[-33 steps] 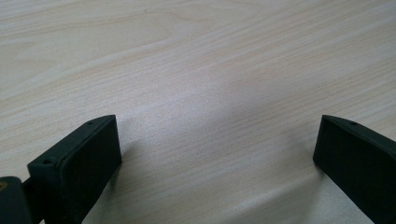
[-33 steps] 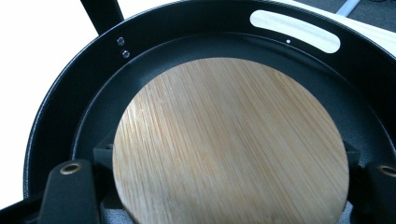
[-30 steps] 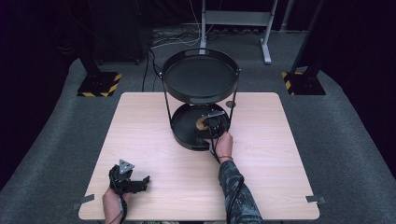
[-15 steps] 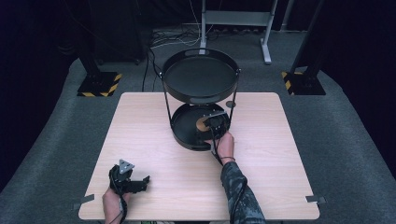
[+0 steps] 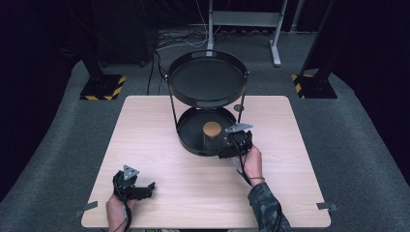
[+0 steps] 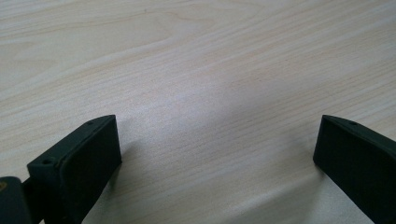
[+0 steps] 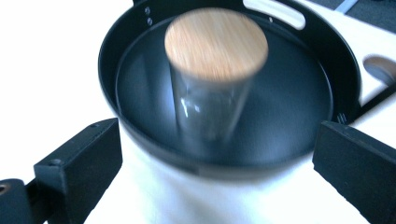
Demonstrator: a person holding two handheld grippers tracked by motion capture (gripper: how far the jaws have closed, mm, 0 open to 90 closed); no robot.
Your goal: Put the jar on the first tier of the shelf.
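Note:
A clear glass jar with a round wooden lid (image 5: 212, 131) (image 7: 212, 70) stands upright in the lower black tray (image 5: 189, 137) (image 7: 329, 74) of a two-tier stand. My right gripper (image 5: 225, 146) (image 7: 219, 149) sits at that tray's near rim, open, its jaws spread wide on either side of the jar and apart from it. The jar looks blurred in the right gripper view. My left gripper (image 5: 141, 189) (image 6: 217, 140) rests open on the bare wooden table (image 5: 193, 188) near the front left, with nothing between its jaws.
The stand's upper round tray (image 5: 208, 79) hangs over the back of the lower one on thin black posts. A small round brown object (image 5: 238, 107) lies on the table just right of the stand. Dark floor surrounds the table.
My right gripper has drawn back from inside the lower tray toward its near rim. The jar now stands free. The left gripper has not moved.

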